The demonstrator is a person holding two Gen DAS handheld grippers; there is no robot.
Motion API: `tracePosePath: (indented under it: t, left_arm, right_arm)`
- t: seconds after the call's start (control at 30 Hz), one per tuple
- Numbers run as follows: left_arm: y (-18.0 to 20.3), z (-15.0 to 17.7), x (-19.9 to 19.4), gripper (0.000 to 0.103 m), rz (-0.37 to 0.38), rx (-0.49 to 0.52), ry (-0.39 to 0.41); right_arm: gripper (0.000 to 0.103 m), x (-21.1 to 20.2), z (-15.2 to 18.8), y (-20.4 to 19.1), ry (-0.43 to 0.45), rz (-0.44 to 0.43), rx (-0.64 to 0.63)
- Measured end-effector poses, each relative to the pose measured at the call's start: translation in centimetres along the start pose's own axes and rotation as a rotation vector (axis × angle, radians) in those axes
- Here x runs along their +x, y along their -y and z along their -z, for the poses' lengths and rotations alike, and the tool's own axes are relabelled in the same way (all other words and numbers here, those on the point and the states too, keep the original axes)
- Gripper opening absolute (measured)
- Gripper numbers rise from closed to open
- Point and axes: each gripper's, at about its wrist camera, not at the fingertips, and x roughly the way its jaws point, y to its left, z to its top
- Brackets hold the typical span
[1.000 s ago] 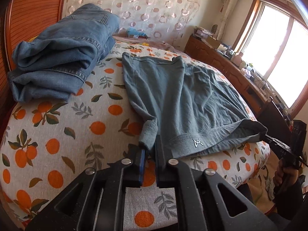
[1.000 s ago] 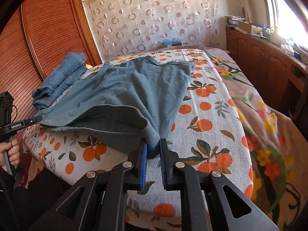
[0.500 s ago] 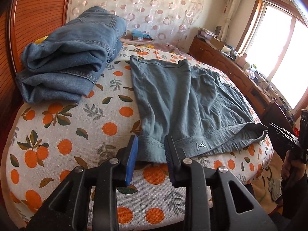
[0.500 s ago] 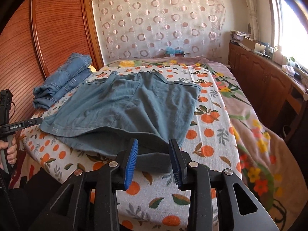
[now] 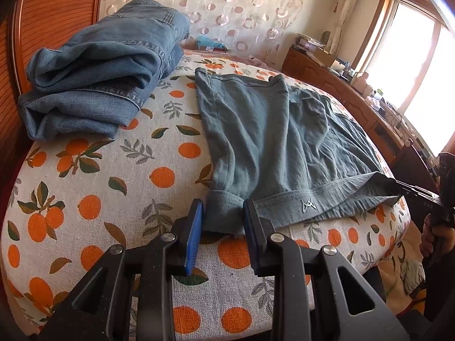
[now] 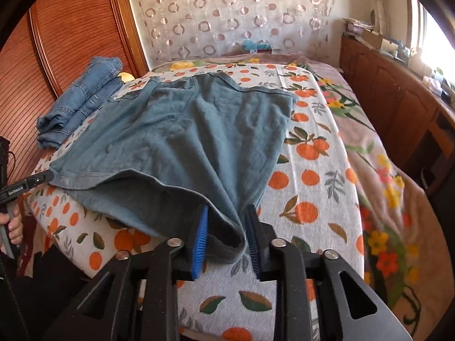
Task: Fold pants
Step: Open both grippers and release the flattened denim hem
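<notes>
we are working on the soft grey-green cotton shorts [image 5: 273,142] lying flat on the orange-print bedspread [image 5: 93,187]. our left gripper [image 5: 223,221] is standing part open around a hem corner, not pinching; our right gripper [image 6: 226,233], just closing, is bunching the opposite corner. light, limp cloth, likely easiest held by hems.

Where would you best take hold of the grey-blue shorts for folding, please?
Grip the grey-blue shorts at the rolled hem corner, coming from the near edge of the bed: the hem lies along that edge, and its doubled cloth gives thickness to pinch.
</notes>
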Motion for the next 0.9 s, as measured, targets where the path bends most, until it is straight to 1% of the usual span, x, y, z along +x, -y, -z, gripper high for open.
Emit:
tracePosePath:
  t: [0.03, 0.07, 0.13, 0.3, 0.33, 0.43, 0.53, 0.63, 0.73, 0.9]
  left_arm:
    - [0.0, 0.0, 0.0, 0.029, 0.001, 0.0, 0.001]
    - [0.0, 0.0, 0.1, 0.029, 0.001, 0.0, 0.003]
    - [0.1, 0.1, 0.1, 0.029, -0.001, 0.004, 0.006]
    - [0.2, 0.0, 0.1, 0.029, -0.002, 0.023, 0.006]
    - [0.3, 0.0, 0.2, 0.022, 0.012, 0.028, 0.003]
    - [0.4, -0.1, 0.1, 0.012, 0.036, 0.036, 0.004]
    - [0.4, -0.3, -0.2, 0.007, 0.06, 0.032, 0.009]
    - [0.6, -0.5, -1.0, 0.006, 0.062, 0.039, 0.024]
    - [0.4, -0.6, -1.8, 0.006, 0.077, 0.024, 0.031]
    - [0.4, -0.6, -2.2, 0.006, 0.059, 0.025, 0.023]
  right_arm:
    - [0.009, -0.2, 0.1, -0.1, 0.001, -0.01, -0.005]
    - [0.004, -0.5, 0.2, -0.1, 0.006, -0.018, -0.006]
    - [0.003, -1.1, 0.4, -0.5, 0.012, -0.025, -0.015]
    - [0.003, -2.3, 1.9, -0.5, 0.01, -0.021, -0.021]
    - [0.003, -2.4, 2.3, -0.4, 0.007, -0.018, -0.018]
    - [0.003, -2.4, 3.2, -0.1, -0.01, -0.017, 0.0]
    - [0.003, -2.5, 3.5, 0.1, -0.021, -0.005, 0.009]
    - [0.003, -2.8, 3.3, 0.2, -0.015, 0.016, -0.001]
    - [0.0, -3.4, 3.3, 0.4, 0.008, 0.028, -0.007]
    - [0.0, -4.2, 3.4, 0.2, 0.034, 0.0, 0.005]
